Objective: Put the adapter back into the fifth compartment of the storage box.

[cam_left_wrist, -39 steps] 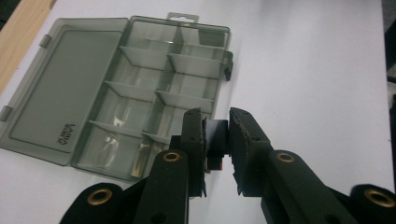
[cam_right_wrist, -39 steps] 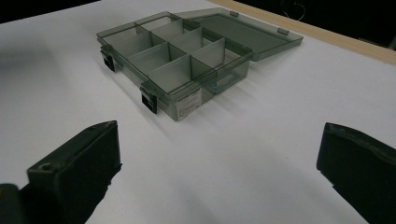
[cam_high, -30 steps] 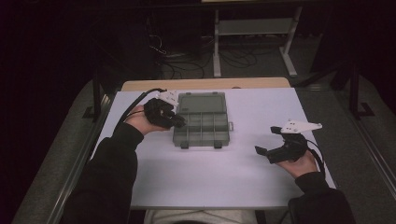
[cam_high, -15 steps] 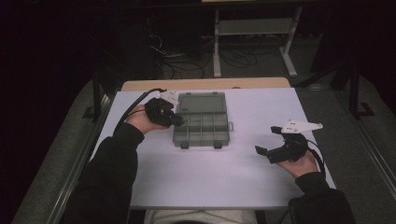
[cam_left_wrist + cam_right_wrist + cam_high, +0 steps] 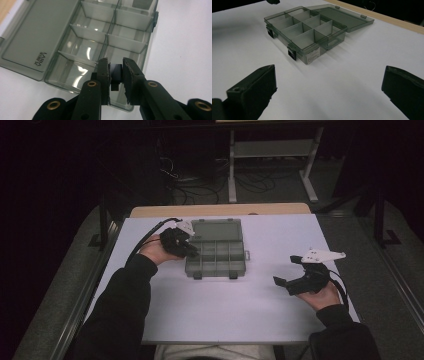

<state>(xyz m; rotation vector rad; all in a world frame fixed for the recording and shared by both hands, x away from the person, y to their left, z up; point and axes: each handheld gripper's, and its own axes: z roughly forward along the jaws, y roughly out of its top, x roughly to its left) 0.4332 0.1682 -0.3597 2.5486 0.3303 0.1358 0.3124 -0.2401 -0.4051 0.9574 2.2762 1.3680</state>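
A smoky clear compartment box (image 5: 215,257) lies open on the white table, its lid (image 5: 216,229) folded flat toward the far side. My left gripper (image 5: 192,252) hovers over the box's left compartments. In the left gripper view it (image 5: 115,66) is shut on a small black block (image 5: 116,72), held just above a corner compartment of the box (image 5: 85,50). My right gripper (image 5: 282,285) rests in the hand at the right, well away from the box, its jaws wide apart. In the right gripper view it (image 5: 328,75) has nothing between its jaws and faces the box (image 5: 304,30).
The white sheet (image 5: 235,315) covers the table, with a wooden strip (image 5: 220,210) along the far edge. The compartments that I can see hold nothing. Table legs and cables (image 5: 240,180) stand on the dark floor beyond.
My left gripper has sunk a little toward the box with the black block still in it. The right hand has kept still.
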